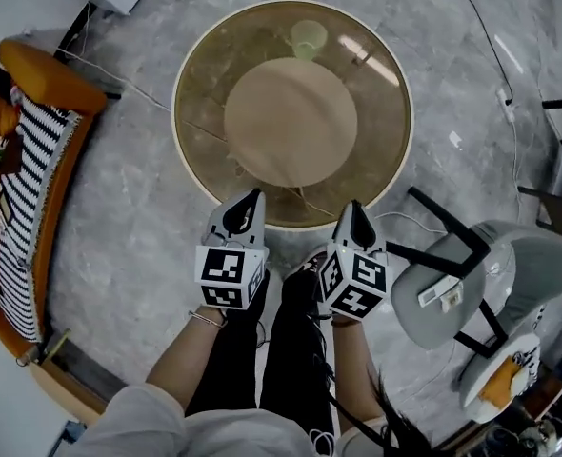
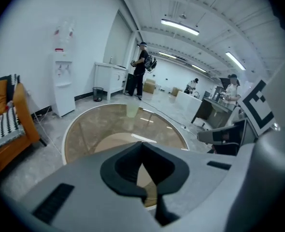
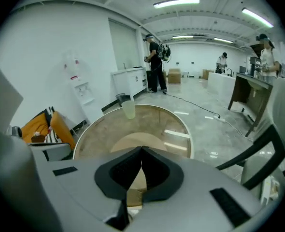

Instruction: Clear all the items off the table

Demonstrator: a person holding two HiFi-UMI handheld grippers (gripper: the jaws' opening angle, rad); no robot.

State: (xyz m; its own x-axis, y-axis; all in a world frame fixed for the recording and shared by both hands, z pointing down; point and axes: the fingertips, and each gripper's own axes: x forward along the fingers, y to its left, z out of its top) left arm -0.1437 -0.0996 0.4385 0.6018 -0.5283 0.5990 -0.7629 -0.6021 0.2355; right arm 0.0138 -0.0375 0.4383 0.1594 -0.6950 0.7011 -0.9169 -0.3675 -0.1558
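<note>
The table (image 1: 203,82) has a glossy, tinted glass top inside a smooth pale rim, with a matt wood-toned disc (image 1: 291,122) showing beneath; the cup (image 1: 308,38) looks like translucent greenish plastic; the floor (image 1: 119,227) is polished grey stone, mirroring the lights; striped cloth (image 1: 24,198) drapes the smooth orange sofa (image 1: 48,79).

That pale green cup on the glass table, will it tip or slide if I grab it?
The cup looks translucent and thin, probably light plastic, so it may flex under a hard squeeze. It stands upright on the smooth glass table, so a sideways nudge could slide or tip it. Whether it holds liquid, I cannot tell.
</note>
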